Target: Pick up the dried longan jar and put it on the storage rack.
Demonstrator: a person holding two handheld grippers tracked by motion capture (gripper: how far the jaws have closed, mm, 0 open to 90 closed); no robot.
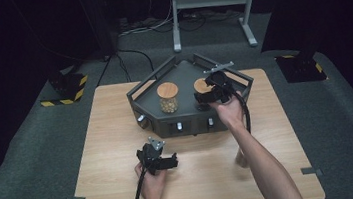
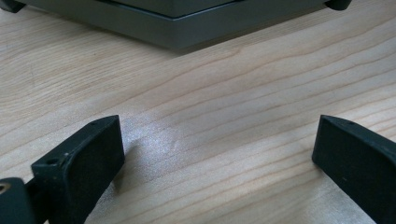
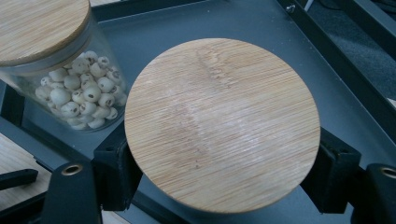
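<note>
A dark grey tray (image 1: 187, 124) with railings stands at the back middle of the wooden table (image 1: 125, 196). On the tray's left side stands a glass jar of pale round seeds (image 1: 168, 98) (image 3: 79, 98) under a bamboo lid. To its right is a second jar with a bamboo lid (image 1: 202, 85) (image 3: 224, 121). My right gripper (image 1: 205, 96) (image 3: 219, 177) is shut on this second jar just under the lid, which hides the glass. My left gripper (image 1: 170, 161) (image 2: 215, 154) is low over bare wood in front of the tray, open with nothing between its fingers.
The tray's front wall (image 2: 187, 28) lies a short way ahead of the left gripper and carries small knobs (image 1: 179, 126). A raised rail (image 3: 345, 60) borders the tray to the right of the held jar. Grey carpet (image 1: 348, 125) surrounds the table.
</note>
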